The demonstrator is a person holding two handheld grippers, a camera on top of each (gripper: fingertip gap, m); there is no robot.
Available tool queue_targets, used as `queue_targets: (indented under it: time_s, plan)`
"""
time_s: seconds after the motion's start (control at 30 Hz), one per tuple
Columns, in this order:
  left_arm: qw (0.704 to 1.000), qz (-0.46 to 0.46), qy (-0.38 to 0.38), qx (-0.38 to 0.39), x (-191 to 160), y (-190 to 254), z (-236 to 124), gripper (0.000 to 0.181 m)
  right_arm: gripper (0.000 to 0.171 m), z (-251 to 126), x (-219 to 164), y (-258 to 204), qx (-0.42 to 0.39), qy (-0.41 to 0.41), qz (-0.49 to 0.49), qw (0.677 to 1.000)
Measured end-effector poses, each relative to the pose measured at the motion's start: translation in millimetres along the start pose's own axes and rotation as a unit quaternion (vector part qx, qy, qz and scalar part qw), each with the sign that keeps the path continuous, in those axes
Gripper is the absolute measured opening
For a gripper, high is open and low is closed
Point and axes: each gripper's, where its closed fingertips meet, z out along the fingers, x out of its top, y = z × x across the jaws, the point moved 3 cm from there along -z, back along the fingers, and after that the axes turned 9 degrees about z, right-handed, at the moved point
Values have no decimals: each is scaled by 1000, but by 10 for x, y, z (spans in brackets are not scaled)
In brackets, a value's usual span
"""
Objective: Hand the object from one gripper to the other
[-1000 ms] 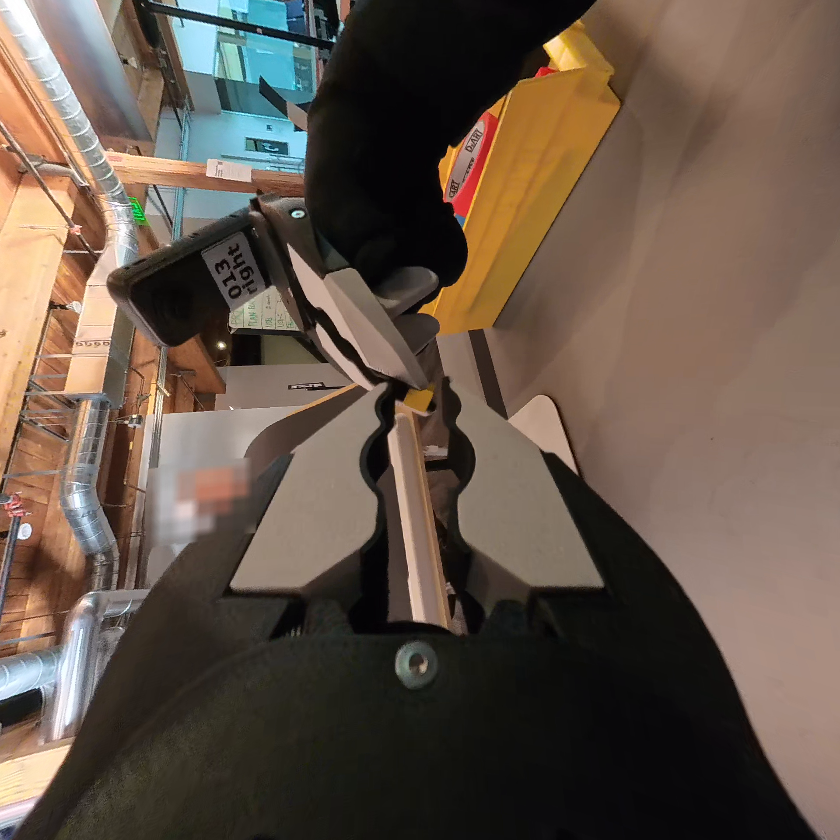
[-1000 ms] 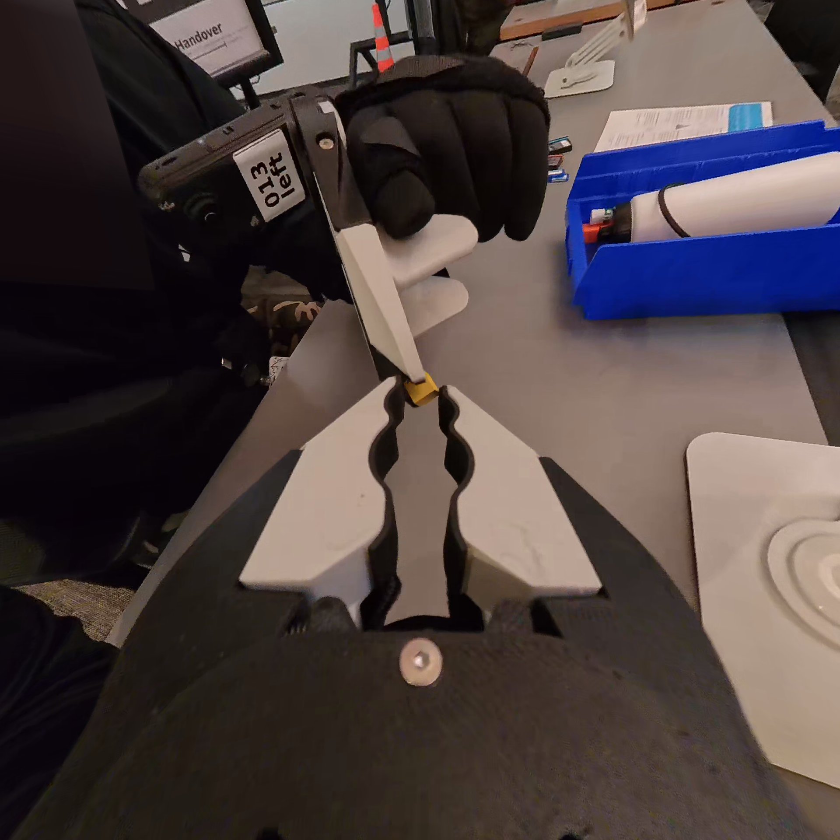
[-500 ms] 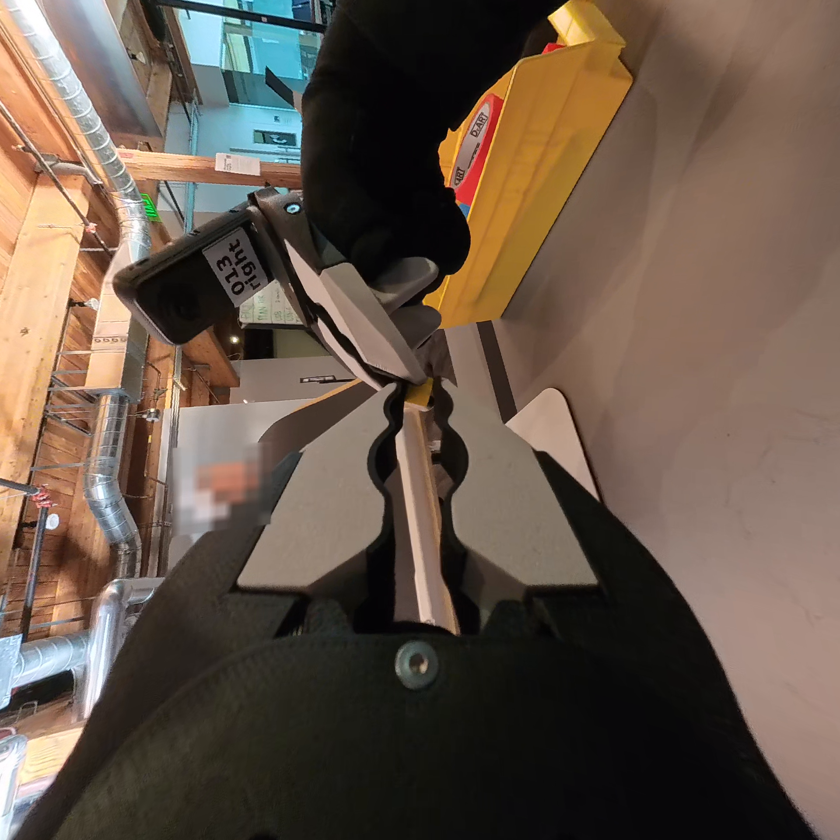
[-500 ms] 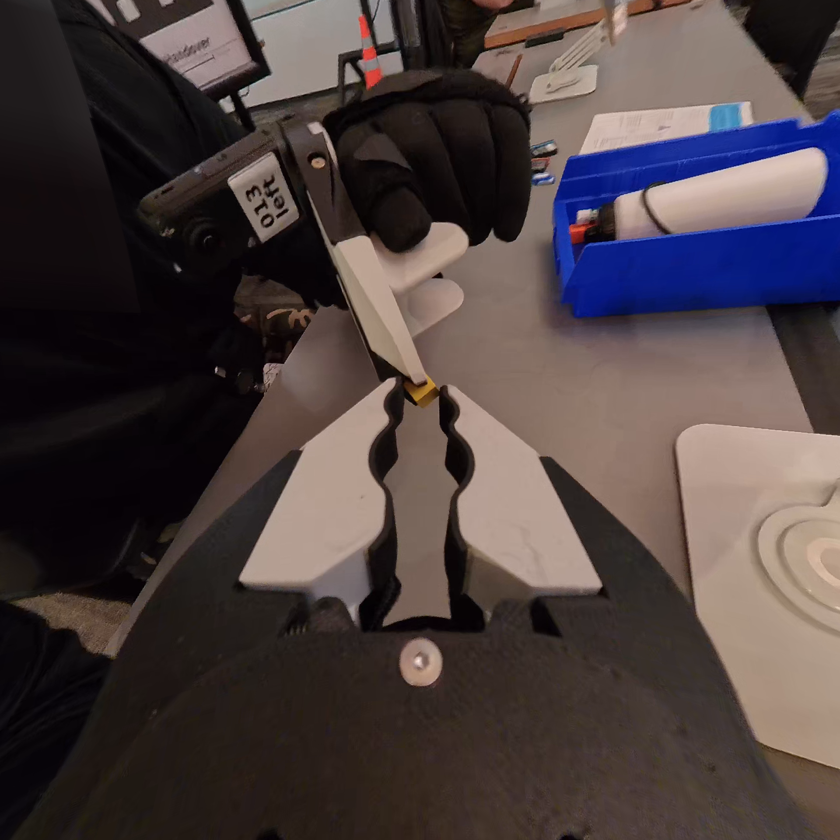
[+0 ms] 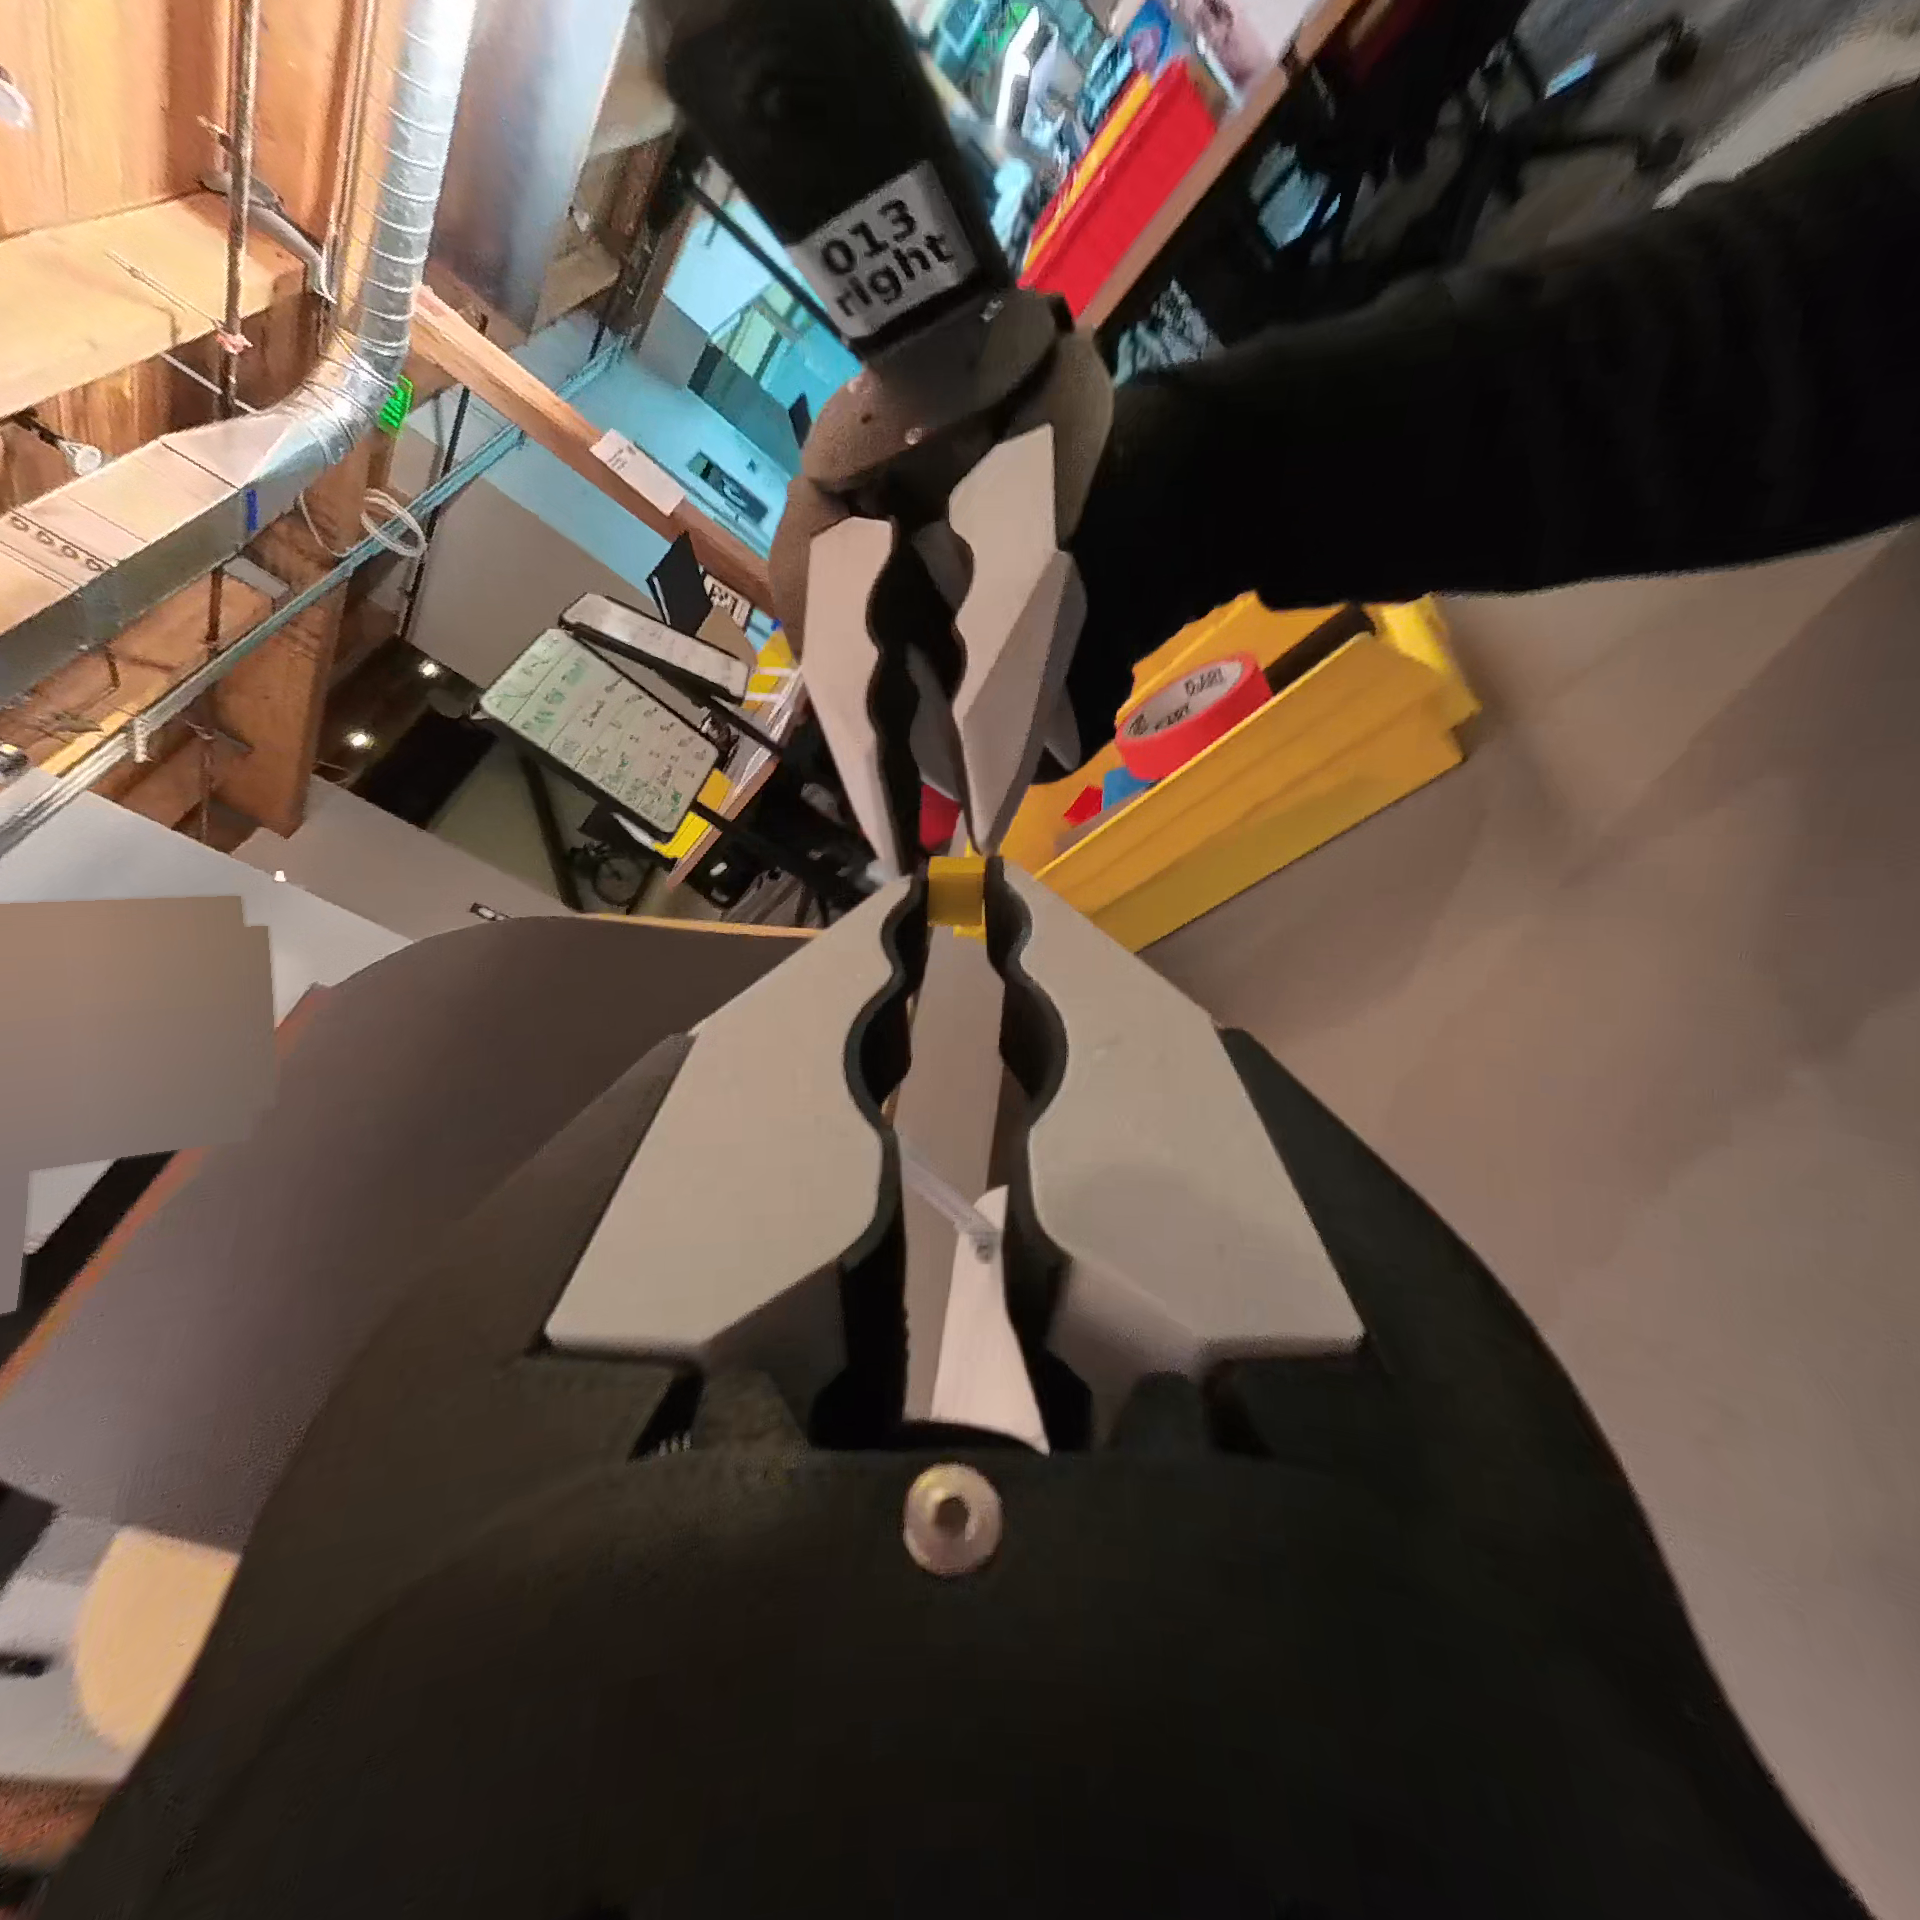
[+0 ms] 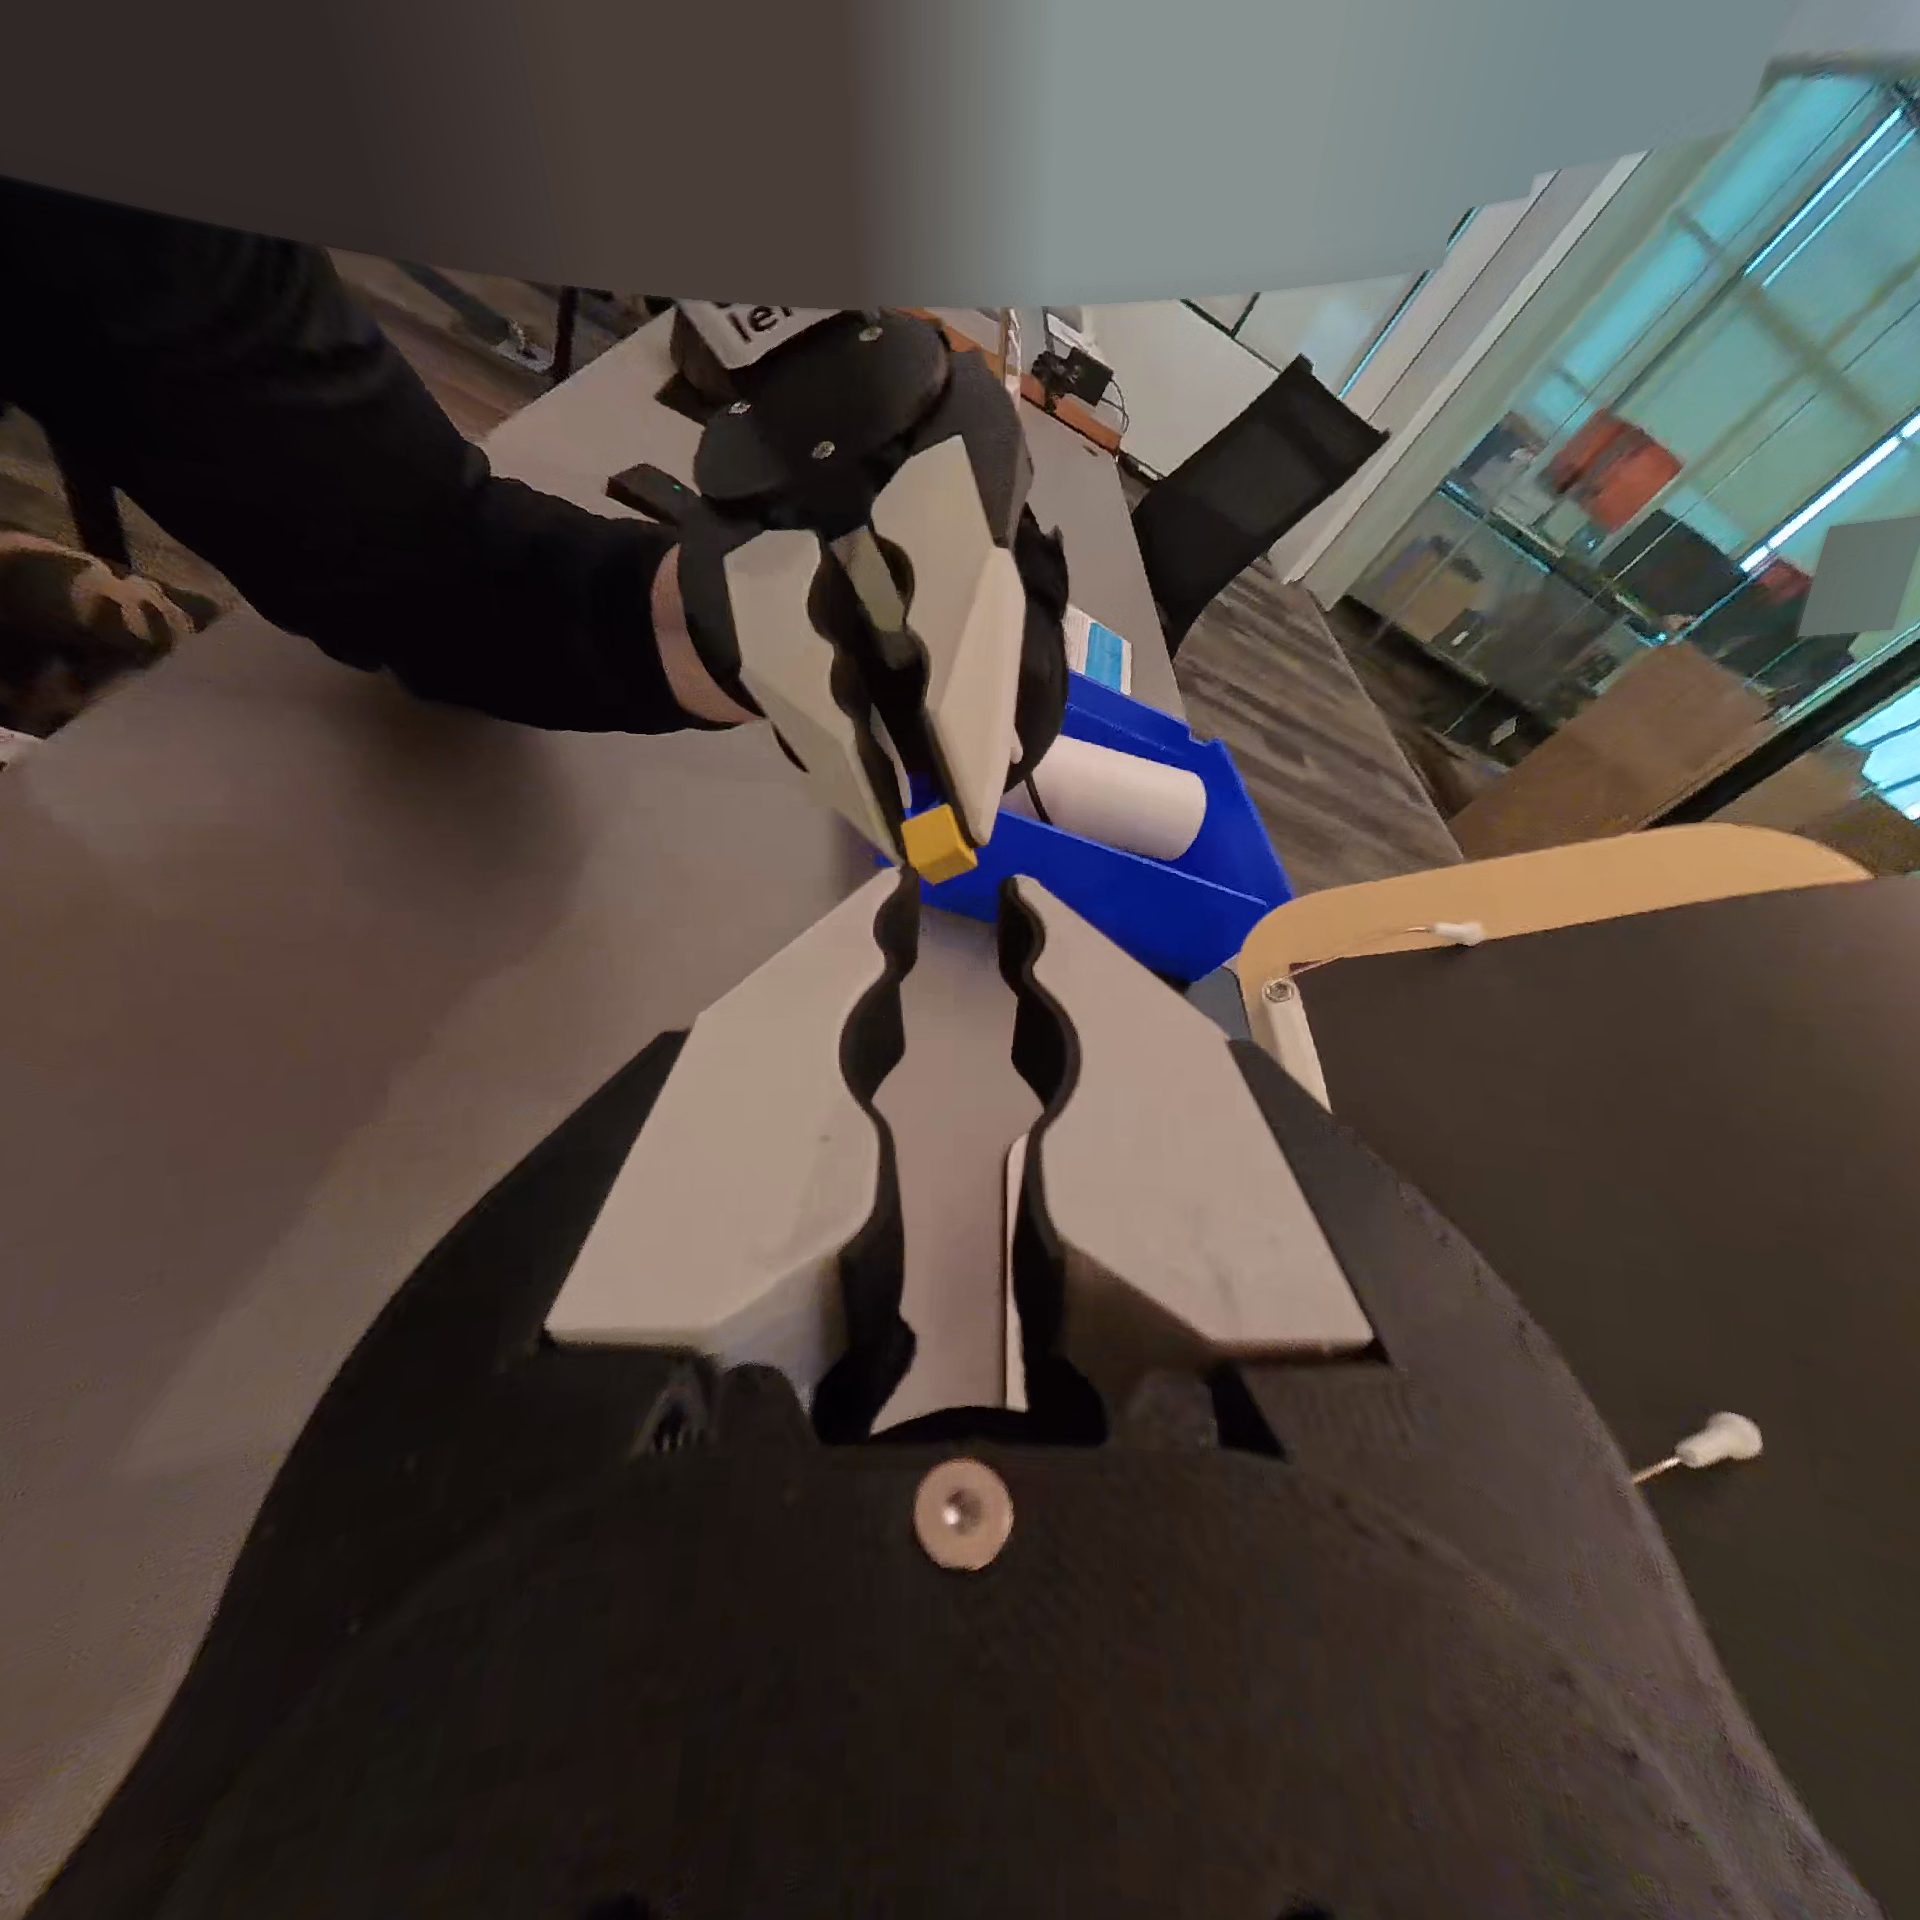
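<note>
A small yellow block (image 5: 954,896) is pinched between the fingertips of my left gripper (image 5: 954,909), held in the air above the grey table (image 6: 312,935). In the right wrist view the block (image 6: 938,844) sits in the left gripper (image 6: 935,829), which points at me tip to tip. My right gripper (image 6: 958,883) stands with a narrow gap between its fingers and nothing in it, its tips just short of the block. In the left wrist view the right gripper (image 5: 940,857) comes in from above, and its tips reach the block's far end. Black-gloved hands hold both grippers.
A yellow bin (image 5: 1299,790) with a red tape roll (image 5: 1195,712) stands on the table behind the right gripper. A blue bin (image 6: 1122,904) with a white bottle (image 6: 1127,800) lies behind the left gripper. A wood-rimmed black chair back (image 6: 1558,1039) is at the right. Left and right tips are no more than a few centimetres apart.
Both grippers have swung round and now face each other tip to tip instead of crossing at an angle. The yellow block stays in the left gripper. The right gripper's gap looks unchanged.
</note>
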Motion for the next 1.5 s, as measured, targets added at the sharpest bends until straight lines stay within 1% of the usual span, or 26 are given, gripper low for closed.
queue_targets:
  time_s: [0.2, 0.43, 0.67, 1.03, 1.13, 1.3, 1.5]
  plan:
    - [999, -37, 34, -10, 42, -26, -37, 9, 11, 34, 48, -63, -6, -2, -40, 999]
    - [998, -43, 41, -19, 50, -17, -47, 9, 8, 56, 62, -112, -7, -1, -72, 997]
    - [996, -60, 48, -38, 40, -3, -63, 9, 8, 78, 68, -138, -40, -29, -137, 989]
    - [992, -86, 58, -69, 42, 28, -84, 9, 8, 101, 71, -201, -54, -52, -195, 978]
    - [989, -100, 66, -82, 43, 36, -101, 9, 8, 114, 73, -215, -51, -53, -196, 978]
    - [989, -101, 59, -90, 12, 52, -100, 9, 7, 129, 40, -206, -46, -60, -184, 980]
    - [990, -102, 62, -81, 15, 37, -97, 9, 7, 119, 42, -192, -44, -55, -174, 982]
